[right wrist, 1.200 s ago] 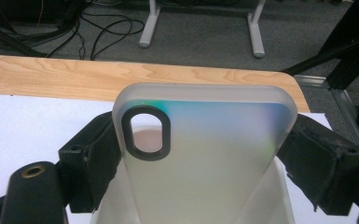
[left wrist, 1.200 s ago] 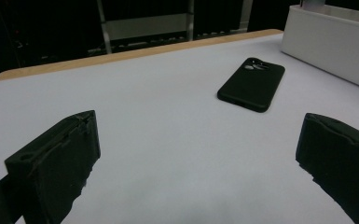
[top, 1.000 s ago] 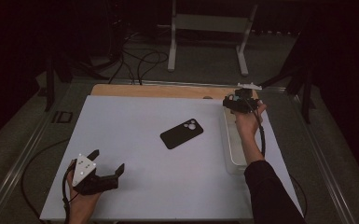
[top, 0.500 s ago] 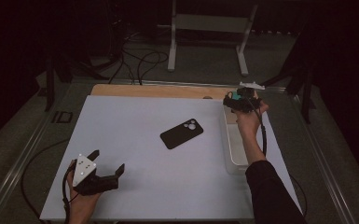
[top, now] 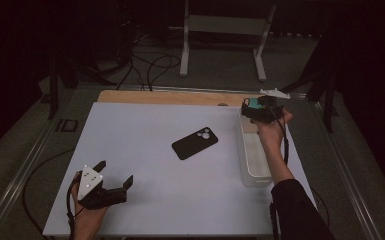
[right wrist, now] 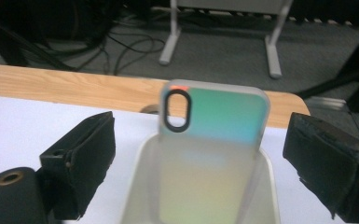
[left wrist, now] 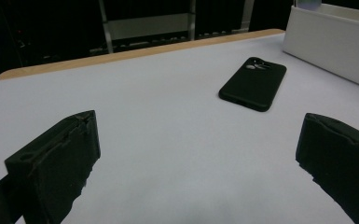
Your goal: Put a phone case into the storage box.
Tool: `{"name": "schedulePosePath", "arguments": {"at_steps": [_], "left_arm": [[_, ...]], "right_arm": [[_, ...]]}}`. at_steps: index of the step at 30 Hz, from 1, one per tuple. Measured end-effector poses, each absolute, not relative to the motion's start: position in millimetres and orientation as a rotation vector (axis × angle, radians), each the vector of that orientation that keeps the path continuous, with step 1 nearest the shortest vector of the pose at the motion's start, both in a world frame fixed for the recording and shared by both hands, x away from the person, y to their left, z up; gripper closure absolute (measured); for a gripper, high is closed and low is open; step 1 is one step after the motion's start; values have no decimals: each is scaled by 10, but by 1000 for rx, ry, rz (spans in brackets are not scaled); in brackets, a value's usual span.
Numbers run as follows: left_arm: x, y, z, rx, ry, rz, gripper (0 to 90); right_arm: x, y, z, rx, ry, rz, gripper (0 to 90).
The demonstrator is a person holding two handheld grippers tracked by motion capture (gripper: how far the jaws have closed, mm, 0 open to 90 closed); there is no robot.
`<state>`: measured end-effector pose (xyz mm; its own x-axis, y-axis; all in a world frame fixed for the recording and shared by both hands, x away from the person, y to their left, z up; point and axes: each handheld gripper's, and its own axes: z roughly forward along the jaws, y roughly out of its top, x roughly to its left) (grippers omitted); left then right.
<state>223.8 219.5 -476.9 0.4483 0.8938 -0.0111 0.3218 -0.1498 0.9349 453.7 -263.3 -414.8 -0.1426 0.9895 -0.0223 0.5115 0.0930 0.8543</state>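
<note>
Before you, a matt white tabletop [top: 150, 190] edged at the far side by a strip of pale bare wood [top: 170, 97]. On it, a matt black phone case [top: 195, 143], rubbery-looking. Your translucent plastic bin [top: 247, 165] holds an iridescent, glossy case [right wrist: 214, 116]. Your gripper pads [left wrist: 56, 161] look rough, worn black foam.

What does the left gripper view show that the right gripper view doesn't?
The left gripper view looks between open jaws at a black phone lying camera-side up on the white table. The right gripper view looks between open jaws at an iridescent phone case standing upright at the far end of a white bin, with floor cables behind. Both share the table, its wooden edge and the bin.
</note>
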Motion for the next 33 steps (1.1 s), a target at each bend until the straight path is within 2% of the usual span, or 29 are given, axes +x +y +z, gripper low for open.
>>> {"name": "schedulePosePath", "arguments": {"at_steps": [6, 19, 33], "left_arm": [[2240, 2188, -4772, 1707, 1056, 719, 1], [2244, 2183, -4779, 1710, 1061, 723, 1], [2241, 2180, -4774, 1711, 1060, 722, 1]], "right_arm": [[4382, -2618, -4075, 1440, 1762, 1012, 91], [3730, -2403, -3871, 1216, 1911, 1199, 91], [3228, -2296, -4037, 1100, 1969, 1286, 91]]}}
